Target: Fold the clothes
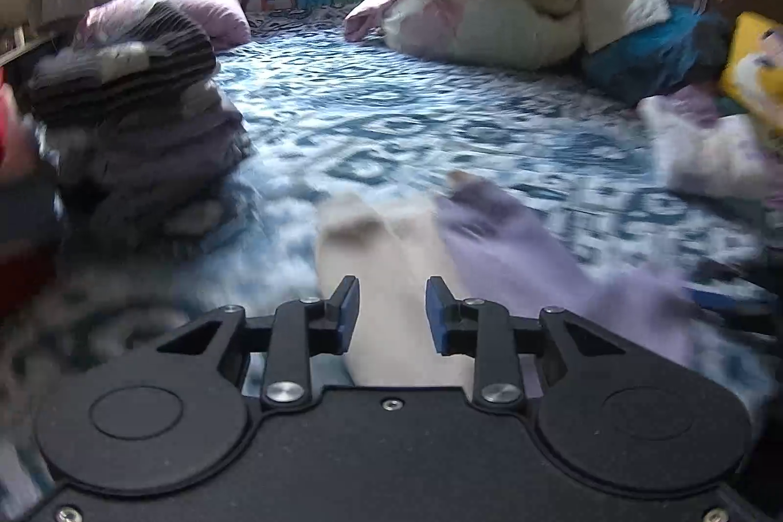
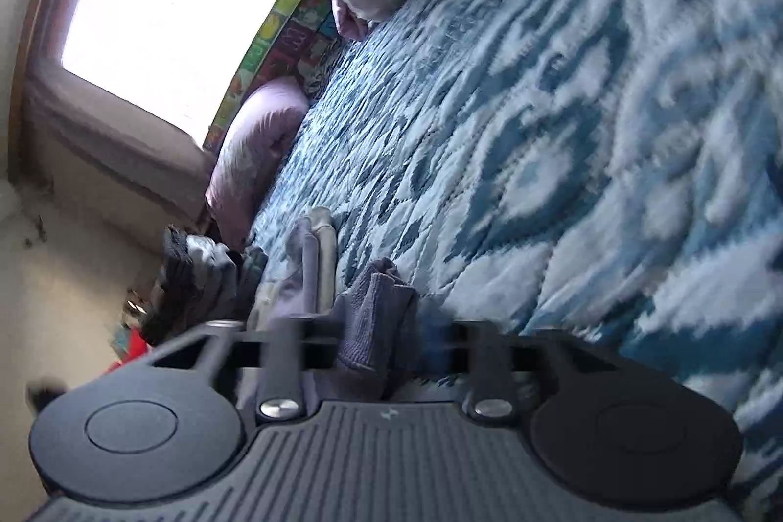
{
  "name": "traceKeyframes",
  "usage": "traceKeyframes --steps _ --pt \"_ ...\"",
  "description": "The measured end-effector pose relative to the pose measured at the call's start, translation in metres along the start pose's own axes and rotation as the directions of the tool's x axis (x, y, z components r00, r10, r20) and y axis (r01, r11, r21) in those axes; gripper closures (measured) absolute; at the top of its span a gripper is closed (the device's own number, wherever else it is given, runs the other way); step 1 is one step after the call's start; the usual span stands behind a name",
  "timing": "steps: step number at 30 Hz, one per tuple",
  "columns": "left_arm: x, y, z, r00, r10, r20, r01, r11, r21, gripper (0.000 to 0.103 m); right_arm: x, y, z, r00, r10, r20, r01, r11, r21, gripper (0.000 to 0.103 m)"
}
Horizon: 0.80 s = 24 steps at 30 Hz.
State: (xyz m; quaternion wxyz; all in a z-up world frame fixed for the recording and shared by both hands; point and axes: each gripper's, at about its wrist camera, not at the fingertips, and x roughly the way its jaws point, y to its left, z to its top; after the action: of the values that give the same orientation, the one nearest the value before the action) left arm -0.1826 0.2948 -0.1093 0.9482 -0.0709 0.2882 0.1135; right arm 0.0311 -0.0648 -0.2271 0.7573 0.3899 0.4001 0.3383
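Left gripper low centre, jaws narrowly parted around a pale garment, not pressing; right gripper blurred, parted around purple cloth, grip unclear

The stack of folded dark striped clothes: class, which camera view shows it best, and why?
The left wrist view. There the stack of folded dark striped clothes rises at the left on the blue patterned bedspread, layers visible despite blur. The right wrist view shows it only small, tilted and partly hidden behind the gripper body.
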Motion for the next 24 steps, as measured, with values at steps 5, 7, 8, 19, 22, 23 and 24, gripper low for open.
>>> traceKeyframes --steps 5,7,8,19,22,23,24 --pt "-0.043 -0.025 -0.048 1.000 -0.025 -0.005 0.025 1.000 -0.010 0.063 0.000 0.000 -0.008 0.999 0.028 0.019 -0.029 0.998 0.046 0.041" --pt "-0.050 -0.033 -0.059 0.998 -0.053 -0.020 0.053 0.999 0.009 0.063 0.006 0.009 -0.013 1.000 0.008 0.021 -0.008 1.000 -0.008 0.035" --pt "-0.052 -0.037 -0.063 0.998 -0.064 -0.026 0.064 0.998 0.025 0.063 0.010 0.014 -0.017 1.000 0.003 0.022 -0.002 0.999 -0.034 0.036" --pt "-0.066 -0.075 -0.116 0.999 -0.017 -0.039 0.032 0.907 0.420 0.063 0.009 0.038 -0.027 0.997 -0.056 0.059 0.064 0.986 -0.152 0.094" --pt "-0.068 -0.076 -0.124 1.000 -0.010 -0.010 0.013 0.887 0.462 0.063 0.002 0.055 -0.025 0.995 -0.069 0.075 0.082 0.978 -0.190 0.094" --pt "-0.067 -0.077 -0.125 1.000 0.000 0.002 -0.001 0.879 0.476 0.063 0.001 0.060 -0.023 0.993 -0.079 0.085 0.095 0.975 -0.199 0.094" --pt "-0.067 -0.077 -0.126 1.000 -0.006 0.005 0.003 0.876 0.482 0.063 0.000 0.065 -0.022 0.992 -0.085 0.093 0.102 0.974 -0.204 0.094"
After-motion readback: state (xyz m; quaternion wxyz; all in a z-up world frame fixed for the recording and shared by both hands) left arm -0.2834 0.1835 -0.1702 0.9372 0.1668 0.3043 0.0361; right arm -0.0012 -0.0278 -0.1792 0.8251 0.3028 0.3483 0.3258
